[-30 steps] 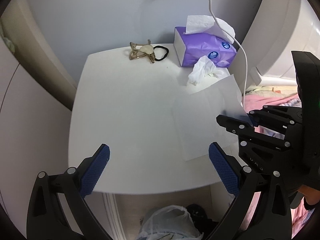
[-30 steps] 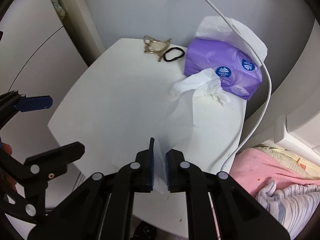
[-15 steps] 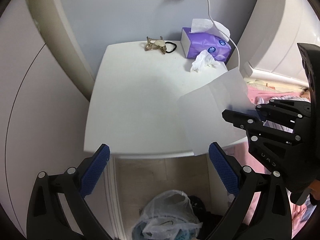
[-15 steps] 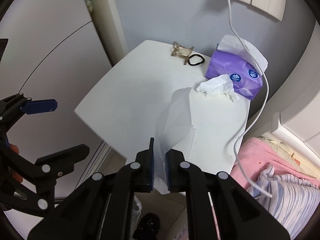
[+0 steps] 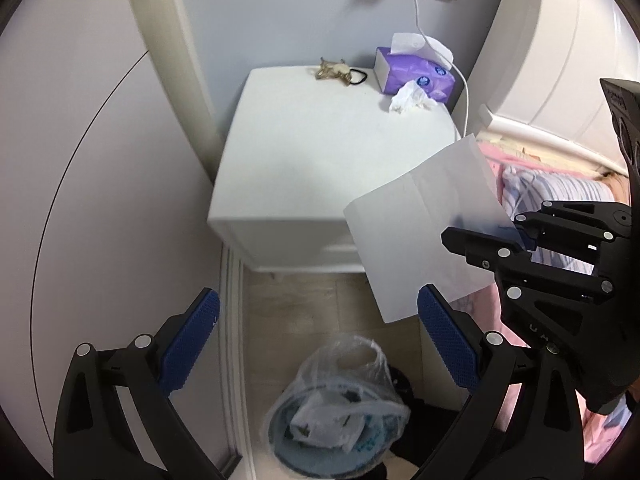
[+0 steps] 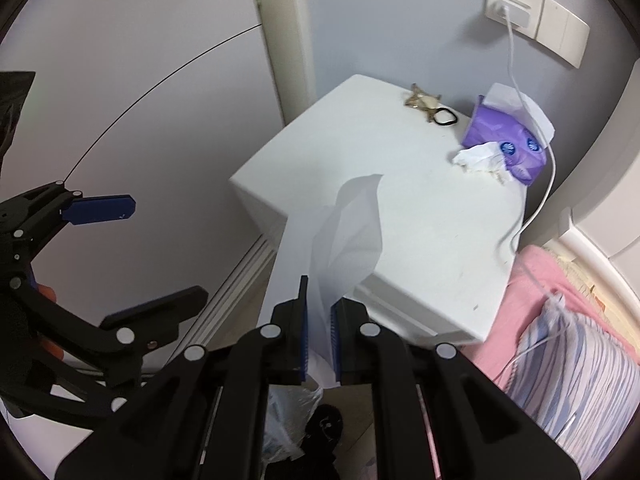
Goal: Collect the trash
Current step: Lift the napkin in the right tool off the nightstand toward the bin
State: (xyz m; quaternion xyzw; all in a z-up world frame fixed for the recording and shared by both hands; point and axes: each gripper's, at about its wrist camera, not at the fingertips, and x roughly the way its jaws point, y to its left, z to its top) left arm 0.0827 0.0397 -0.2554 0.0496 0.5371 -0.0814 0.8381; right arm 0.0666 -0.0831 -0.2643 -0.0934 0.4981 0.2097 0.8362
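My right gripper (image 6: 319,312) is shut on a white sheet of paper (image 6: 340,236), held in the air off the front of the white nightstand (image 6: 400,216). In the left wrist view the paper (image 5: 420,224) hangs from the right gripper (image 5: 516,236) above the floor. A crumpled white tissue (image 5: 410,98) lies on the nightstand (image 5: 320,152) beside the purple tissue box (image 5: 412,74); it also shows in the right wrist view (image 6: 480,158). A bin lined with a clear plastic bag (image 5: 340,404) stands on the floor below. My left gripper (image 5: 316,344) is open and empty above it.
A hair claw (image 5: 332,70) and black hair tie (image 5: 358,77) lie at the nightstand's back. A white charging cable (image 5: 464,92) runs from the wall socket down to the bed (image 6: 560,320) on the right. A wardrobe door is on the left.
Both grippers have pulled back and up from the nightstand. The paper has been lifted off the top and now hangs past its front edge, with the bin in view below.
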